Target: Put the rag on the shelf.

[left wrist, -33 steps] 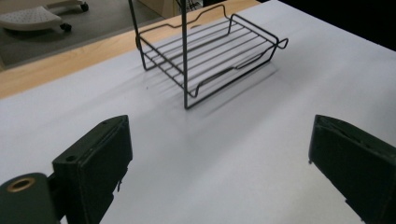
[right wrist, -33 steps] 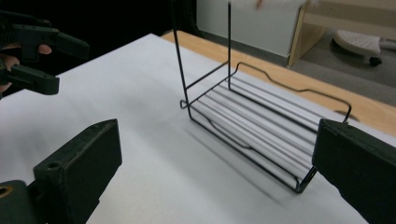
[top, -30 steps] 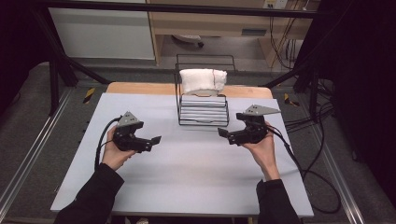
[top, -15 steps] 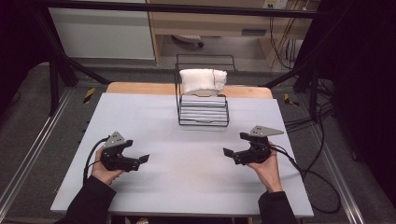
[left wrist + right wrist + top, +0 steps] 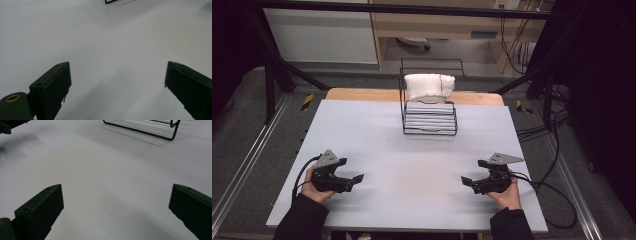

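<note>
A white table (image 5: 412,150) spreads across the middle of the frame. At its upper centre stands the black wire rack (image 5: 430,117), its long axis across the frame, a white folded cloth (image 5: 429,85) draped over its top. Your left gripper (image 5: 354,180) at lower left and right gripper (image 5: 467,181) at lower right point toward each other, jaws wide apart, holding nothing

Left gripper (image 5: 354,179): black, grey plate on top. Right gripper (image 5: 466,182): black, grey plate too. Wire rack (image 5: 429,112) at 12 o'clock: black wire. Cloth (image 5: 429,85) on rack: white. Table (image 5: 412,165): pale grey-white, plain; wood-brown strip along far edge. Sleeves (image 5: 302,222): black.
</note>
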